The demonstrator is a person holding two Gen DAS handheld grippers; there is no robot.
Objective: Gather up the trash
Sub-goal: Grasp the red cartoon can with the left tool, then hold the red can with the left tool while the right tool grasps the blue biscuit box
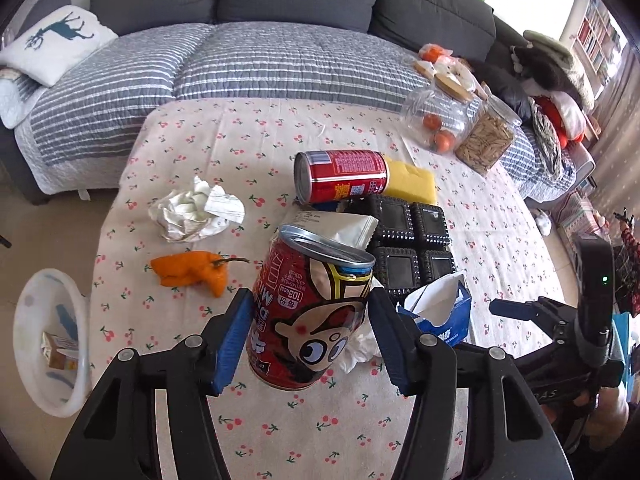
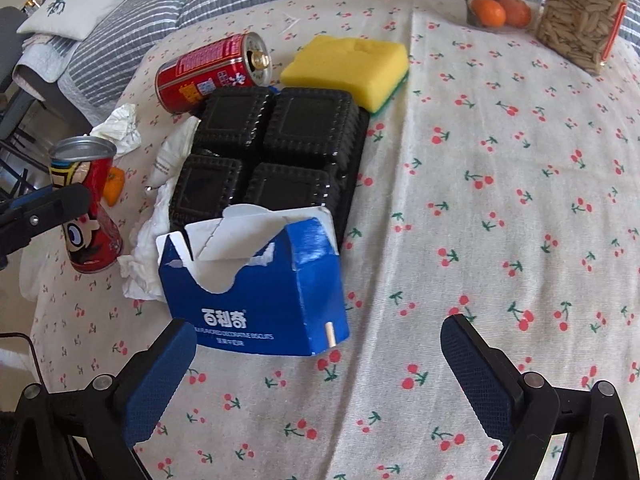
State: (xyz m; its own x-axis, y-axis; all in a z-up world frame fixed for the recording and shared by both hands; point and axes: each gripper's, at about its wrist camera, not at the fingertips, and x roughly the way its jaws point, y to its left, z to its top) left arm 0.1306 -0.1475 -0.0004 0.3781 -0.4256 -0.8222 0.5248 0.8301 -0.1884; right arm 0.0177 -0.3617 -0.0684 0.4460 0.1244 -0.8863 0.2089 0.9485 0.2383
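yellow sponge on cherry tablecloth | seed jar | jar of oranges | deer pillow

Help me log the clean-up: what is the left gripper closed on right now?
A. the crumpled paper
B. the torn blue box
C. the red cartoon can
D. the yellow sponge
C: the left gripper has its pads pressed on both sides of the red cartoon can.

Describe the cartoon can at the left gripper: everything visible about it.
The cartoon can is red printed metal with a big-eyed face and a silver rim, top opened. It sits tilted, clamped between the left gripper blue pads. In the right wrist view its base seems just clear of the cherry-print tablecloth, beside crumpled white tissue.
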